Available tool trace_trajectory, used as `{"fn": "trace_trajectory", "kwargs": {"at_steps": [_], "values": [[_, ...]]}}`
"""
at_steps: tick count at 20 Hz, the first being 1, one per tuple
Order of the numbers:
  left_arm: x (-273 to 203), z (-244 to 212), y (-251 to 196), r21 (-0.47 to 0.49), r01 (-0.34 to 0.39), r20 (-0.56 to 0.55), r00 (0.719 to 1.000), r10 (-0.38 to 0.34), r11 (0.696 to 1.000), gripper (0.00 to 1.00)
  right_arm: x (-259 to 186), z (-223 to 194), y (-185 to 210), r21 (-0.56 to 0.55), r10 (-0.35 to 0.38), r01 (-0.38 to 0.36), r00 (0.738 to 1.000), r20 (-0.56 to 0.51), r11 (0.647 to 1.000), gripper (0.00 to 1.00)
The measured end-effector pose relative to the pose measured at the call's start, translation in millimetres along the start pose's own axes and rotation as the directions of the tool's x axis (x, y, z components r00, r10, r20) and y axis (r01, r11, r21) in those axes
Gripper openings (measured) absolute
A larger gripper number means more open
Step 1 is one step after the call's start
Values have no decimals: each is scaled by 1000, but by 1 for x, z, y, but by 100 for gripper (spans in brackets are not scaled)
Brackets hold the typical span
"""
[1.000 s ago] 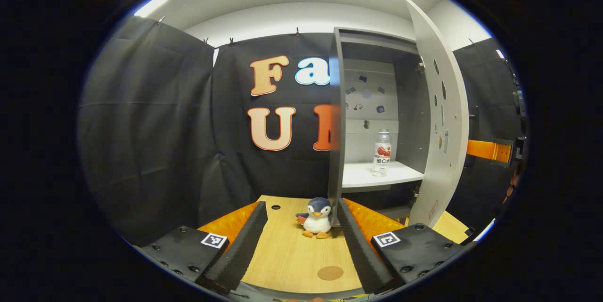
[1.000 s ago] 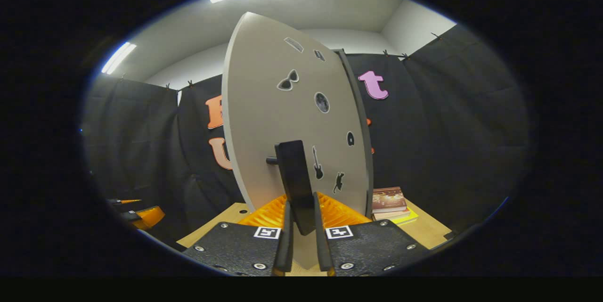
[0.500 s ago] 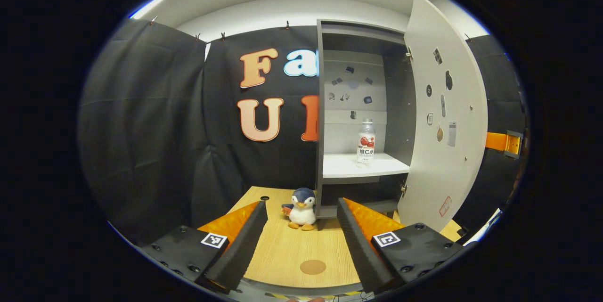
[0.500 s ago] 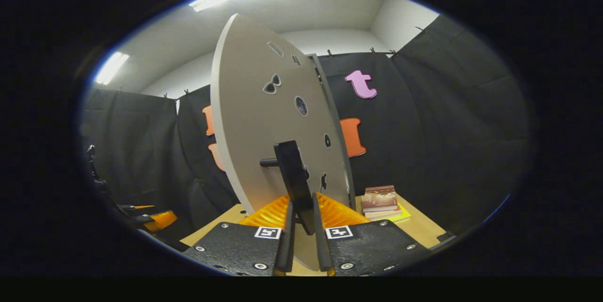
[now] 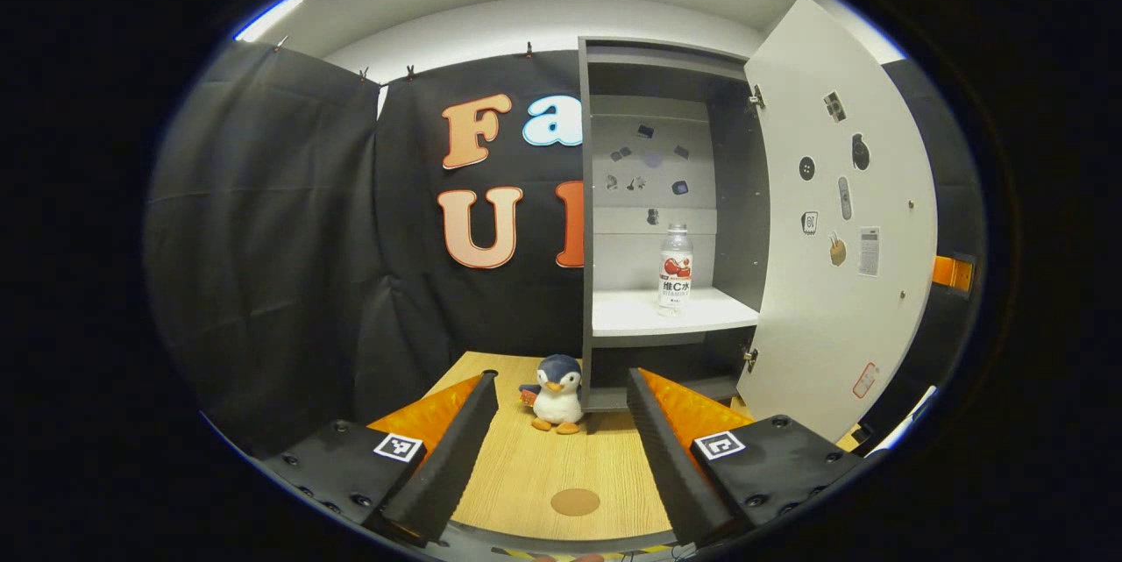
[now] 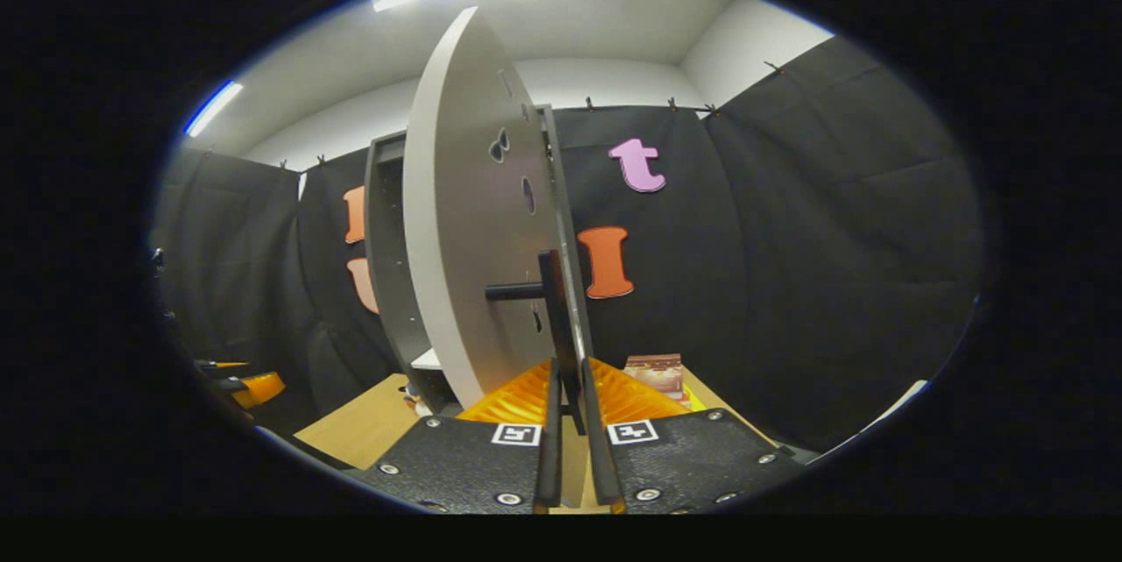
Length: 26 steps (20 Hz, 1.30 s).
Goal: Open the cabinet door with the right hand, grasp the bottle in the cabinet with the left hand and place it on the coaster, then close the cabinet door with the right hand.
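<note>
- Left gripper point(image 5: 561, 444) stood wide open and held nothing, hovering low over the near part of the table point(image 5: 526, 474), its fingers pointing toward the cabinet point(image 5: 671, 71).
- Right gripper point(image 6: 568, 435) was nearly closed, both fingers pinching the dark handle point(image 6: 554, 316) on the outer face of the cabinet door point(image 5: 833, 220), which stood swung wide to the right.
- Inside the cabinet, the bottle point(image 5: 674, 269) stood upright on the white shelf point(image 5: 631, 314), toward the shelf's right side and close to its front edge.
- From the left gripper, the bottle lay farther off, higher, and somewhat to the right; its long axis was vertical, so a level approach with a finger on either side looked suitable.
- Of the two, the left gripper was free and faced the opening, with nothing between it and the bottle.
- On the table, the round coaster point(image 5: 575, 501) lay between the left gripper's fingers, nearer than the toy penguin point(image 5: 554, 393) at the cabinet's foot.
</note>
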<state>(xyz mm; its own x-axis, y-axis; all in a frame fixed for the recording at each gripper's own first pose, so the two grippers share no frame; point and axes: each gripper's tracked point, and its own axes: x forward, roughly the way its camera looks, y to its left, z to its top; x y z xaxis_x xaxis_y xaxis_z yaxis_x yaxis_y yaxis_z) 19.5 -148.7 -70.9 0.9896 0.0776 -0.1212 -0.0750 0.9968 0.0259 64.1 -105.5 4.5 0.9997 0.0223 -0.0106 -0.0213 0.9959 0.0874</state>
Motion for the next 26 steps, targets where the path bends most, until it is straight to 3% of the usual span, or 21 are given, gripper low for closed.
{"fn": "trace_trajectory", "kwargs": {"at_steps": [1, 2, 3, 4, 5, 6, 11, 16, 17, 18, 19, 20, 21, 22, 23, 24, 25, 26], "values": [[0, 0, -2, 1, 0, -1, 1000, 0, 1000, 99, 0, 0, -1, 6, -1, 1, 1000, 1, 1000, 13], [1, 0, -3, 6, -3, -5, 1000, 4, 1000, 96, 0, 0, -1, 14, 0, 1, 1000, -4, 1000, 14], [1, 1, -4, 14, -7, -3, 1000, 8, 1000, 99, -1, -2, 0, 15, 6, -5, 1000, -8, 1000, 3], [1, 2, -5, 20, -8, -2, 1000, 8, 1000, 97, -1, -1, -1, 12, 8, -8, 1000, -12, 1000, 14], [0, 4, -7, 22, -9, 1, 1000, 9, 1000, 97, -2, -2, -1, 4, 11, -11, 1000, -13, 1000, 8], [0, 4, -8, 22, -8, 5, 1000, 8, 1000, 96, -2, -1, -2, -5, 10, -10, 1000, -10, 1000, 14], [3, -1, -13, 29, 14, -10, 1000, -14, 999, 96, -3, 0, -14, -7, -23, 23, 1000, -3, 1000, 13], [26, 0, -34, 6, 92, -8, 996, -92, 996, 95, -11, -3, -22, 4, -90, 90, 996, -12, 996, 2], [35, -1, -40, -3, 114, -9, 993, -114, 994, 97, -14, -6, -24, -5, -102, 102, 995, -21, 995, 14], [44, 0, -47, -10, 135, -9, 991, -135, 991, 99, -16, -9, -24, -11, -112, 112, 993, -33, 994, 15], [56, 1, -53, -15, 158, -8, 987, -158, 987, 98, -19, -12, -23, -19, -123, 123, 992, -39, 992, 27], [67, 1, -61, -18, 181, -6, 983, -182, 983, 97, -23, -13, -23, -28, -142, 141, 989, -37, 990, 16], [78, 3, -67, -19, 204, 0, 979, -204, 979, 97, -26, -13, -25, -37, -171, 170, 985, -34, 985, 16], [90, 4, -73, -19, 224, 1, 975, -224, 975, 97, -31, -15, -27, -39, -205, 203, 978, -36, 978, 28], [106, 6, -79, -22, 246, 4, 969, -246, 969, 97, -38, -16, -28, -41, -241, 240, 970, -40, 970, 17], [120, 6, -85, -28, 266, 4, 964, -266, 963, 99, -44, -16, -23, -41, -264, 262, 964, -37, 964, 28], [135, 5, -94, -34, 284, 1, 959, -285, 958, 95, -50, -15, -16, -38, -285, 284, 958, -28, 958, 11], [152, 6, -102, -38, 304, -4, 952, -305, 952, 99, -52, -13, -3, -34, -287, 286, 958, -14, 958, 11]]}}
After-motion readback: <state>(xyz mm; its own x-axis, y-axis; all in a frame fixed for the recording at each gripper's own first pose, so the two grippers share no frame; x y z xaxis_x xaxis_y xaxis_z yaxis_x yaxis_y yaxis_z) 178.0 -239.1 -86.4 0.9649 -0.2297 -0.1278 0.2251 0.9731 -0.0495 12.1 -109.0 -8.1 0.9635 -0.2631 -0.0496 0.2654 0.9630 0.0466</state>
